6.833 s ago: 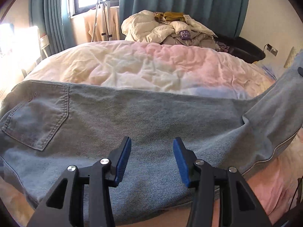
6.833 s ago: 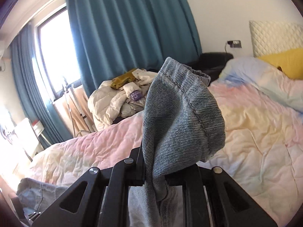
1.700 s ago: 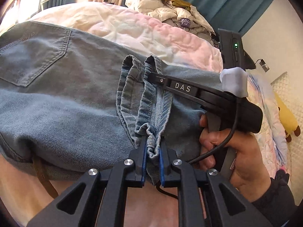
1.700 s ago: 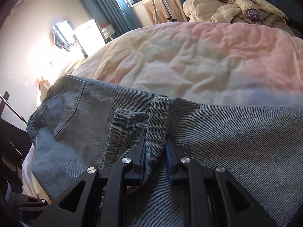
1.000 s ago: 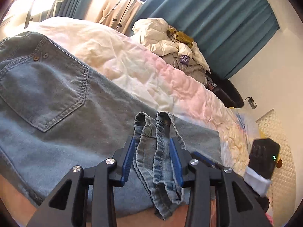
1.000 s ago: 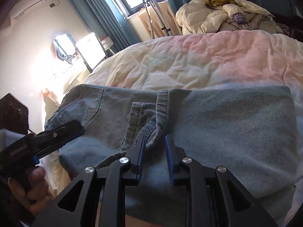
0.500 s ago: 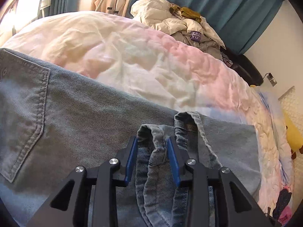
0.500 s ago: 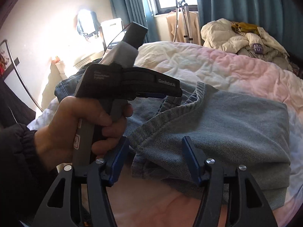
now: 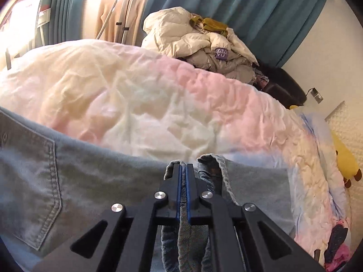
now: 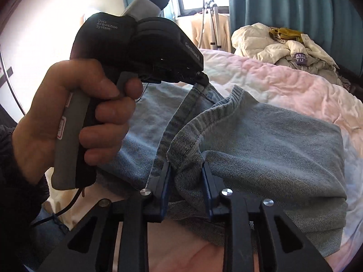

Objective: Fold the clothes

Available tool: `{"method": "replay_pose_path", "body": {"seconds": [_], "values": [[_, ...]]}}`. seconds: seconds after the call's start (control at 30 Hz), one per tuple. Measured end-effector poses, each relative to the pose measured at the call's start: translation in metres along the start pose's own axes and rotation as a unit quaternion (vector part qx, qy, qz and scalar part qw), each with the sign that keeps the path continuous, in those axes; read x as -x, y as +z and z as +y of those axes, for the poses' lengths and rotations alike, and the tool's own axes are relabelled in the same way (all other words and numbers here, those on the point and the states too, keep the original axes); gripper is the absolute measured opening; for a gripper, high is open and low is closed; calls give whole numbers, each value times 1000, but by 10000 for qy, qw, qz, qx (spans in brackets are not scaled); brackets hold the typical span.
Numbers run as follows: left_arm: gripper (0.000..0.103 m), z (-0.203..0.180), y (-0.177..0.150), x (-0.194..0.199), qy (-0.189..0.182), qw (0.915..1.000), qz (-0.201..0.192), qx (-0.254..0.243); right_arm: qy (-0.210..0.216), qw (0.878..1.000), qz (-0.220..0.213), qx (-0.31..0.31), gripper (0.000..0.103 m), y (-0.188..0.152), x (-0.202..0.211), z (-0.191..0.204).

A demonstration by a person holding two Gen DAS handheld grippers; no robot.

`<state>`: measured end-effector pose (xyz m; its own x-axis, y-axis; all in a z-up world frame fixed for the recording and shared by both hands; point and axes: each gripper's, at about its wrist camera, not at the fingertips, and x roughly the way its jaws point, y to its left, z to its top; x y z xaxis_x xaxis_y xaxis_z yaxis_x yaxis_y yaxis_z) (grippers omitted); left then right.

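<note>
Left gripper point(image 9: 182, 170) — now clamped on hem point(image 9: 170, 170)

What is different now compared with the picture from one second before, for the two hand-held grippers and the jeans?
The left hand-held gripper, then open around both hems, has just been closing and now pinches one leg hem, lifting it. The right hand-held gripper let go, shifted to the other hem and has just been closing on it. The jeans remain folded on the quilt.

A home bedroom, probably: quilted bed point(image 9: 158, 104), teal curtains point(image 9: 261, 11), heaped laundry point(image 9: 204, 43).
</note>
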<state>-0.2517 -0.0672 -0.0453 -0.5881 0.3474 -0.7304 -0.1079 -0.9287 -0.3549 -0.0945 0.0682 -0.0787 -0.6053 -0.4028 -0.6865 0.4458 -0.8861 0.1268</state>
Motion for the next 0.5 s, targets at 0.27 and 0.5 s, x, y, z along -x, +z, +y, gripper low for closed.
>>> {"method": "replay_pose_path", "body": {"seconds": [0.27,0.5], "values": [[4,38,-14,-59,179,9982,470,313,-114,9994,266,194,23,-6,-19,9],[9,34,-8,-36,-170,9989,292,337,-33,9995,311,77,22,-11,-28,4]]}}
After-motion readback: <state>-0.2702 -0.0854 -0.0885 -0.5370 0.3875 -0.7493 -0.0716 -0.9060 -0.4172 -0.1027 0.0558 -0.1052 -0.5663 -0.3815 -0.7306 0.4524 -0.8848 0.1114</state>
